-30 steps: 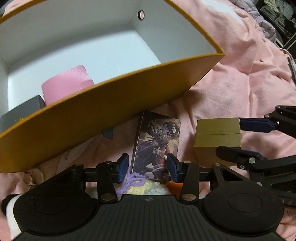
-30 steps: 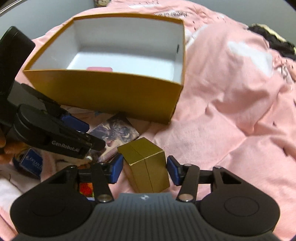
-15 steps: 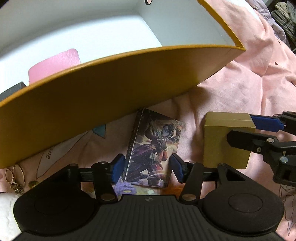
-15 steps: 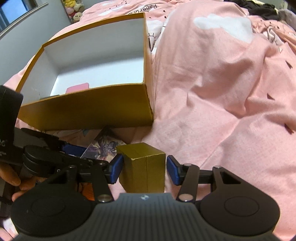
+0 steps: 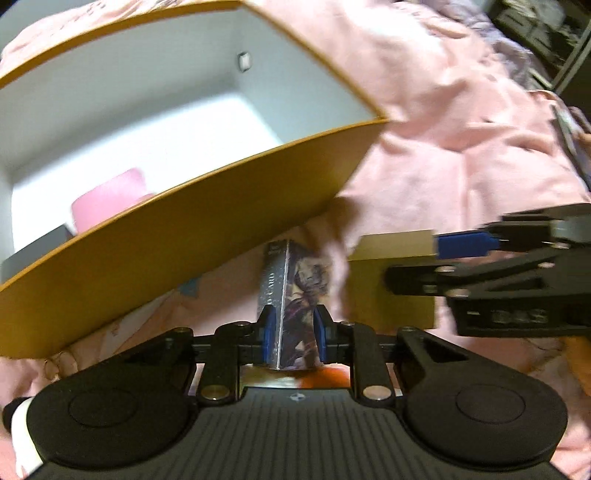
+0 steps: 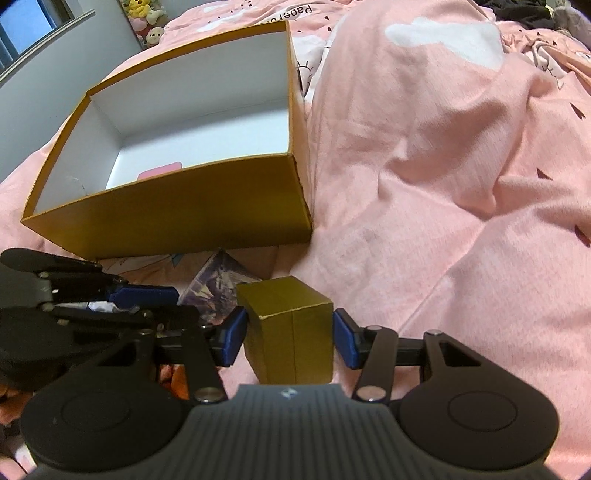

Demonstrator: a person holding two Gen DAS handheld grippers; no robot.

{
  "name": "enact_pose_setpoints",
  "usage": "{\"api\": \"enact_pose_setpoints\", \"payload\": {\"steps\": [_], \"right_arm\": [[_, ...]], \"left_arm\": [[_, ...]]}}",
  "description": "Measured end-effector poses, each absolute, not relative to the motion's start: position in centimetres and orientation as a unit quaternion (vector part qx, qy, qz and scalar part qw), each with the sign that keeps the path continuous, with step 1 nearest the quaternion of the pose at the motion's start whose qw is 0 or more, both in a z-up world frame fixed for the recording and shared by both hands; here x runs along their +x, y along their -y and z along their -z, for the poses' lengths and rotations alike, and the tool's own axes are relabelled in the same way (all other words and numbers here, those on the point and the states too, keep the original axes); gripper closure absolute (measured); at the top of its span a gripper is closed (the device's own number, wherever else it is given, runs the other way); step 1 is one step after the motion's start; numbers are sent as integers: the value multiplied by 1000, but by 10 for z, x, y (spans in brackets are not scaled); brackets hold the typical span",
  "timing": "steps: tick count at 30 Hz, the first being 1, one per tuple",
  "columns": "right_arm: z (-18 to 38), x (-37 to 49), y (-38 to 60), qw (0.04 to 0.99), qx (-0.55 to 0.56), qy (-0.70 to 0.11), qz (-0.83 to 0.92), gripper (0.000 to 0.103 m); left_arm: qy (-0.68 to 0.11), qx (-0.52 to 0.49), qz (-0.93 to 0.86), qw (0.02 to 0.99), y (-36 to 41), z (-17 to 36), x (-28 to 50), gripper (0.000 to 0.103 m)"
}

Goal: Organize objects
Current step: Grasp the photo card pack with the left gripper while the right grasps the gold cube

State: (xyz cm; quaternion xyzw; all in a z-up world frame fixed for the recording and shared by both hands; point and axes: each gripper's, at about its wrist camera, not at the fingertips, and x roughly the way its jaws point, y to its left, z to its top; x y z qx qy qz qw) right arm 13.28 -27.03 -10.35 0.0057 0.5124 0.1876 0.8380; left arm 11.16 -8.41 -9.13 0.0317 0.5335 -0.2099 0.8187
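Left wrist: left gripper (image 5: pixel 293 338) closing on card box (image 5: pixel 295 291) (previously wider).

Both wrist views look steeply down, close over the bed, sharing the orange box (image 5: pixel 192 236) (image 6: pixel 177 218).

Pink bedding (image 6: pixel 443 155) with white cloud prints covers the bed. A grey wall (image 6: pixel 44 85) stands beyond it. Window (image 6: pixel 33 22) at upper left; plush toys (image 6: pixel 146 18) beside it.
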Motion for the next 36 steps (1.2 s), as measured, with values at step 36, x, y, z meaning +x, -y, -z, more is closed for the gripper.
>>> {"api": "enact_pose_setpoints", "payload": {"steps": [36], "right_arm": [[89, 130, 286, 848, 58, -495, -179, 51]], "left_arm": [[-541, -85, 216, 809, 85, 104, 90, 80]]}}
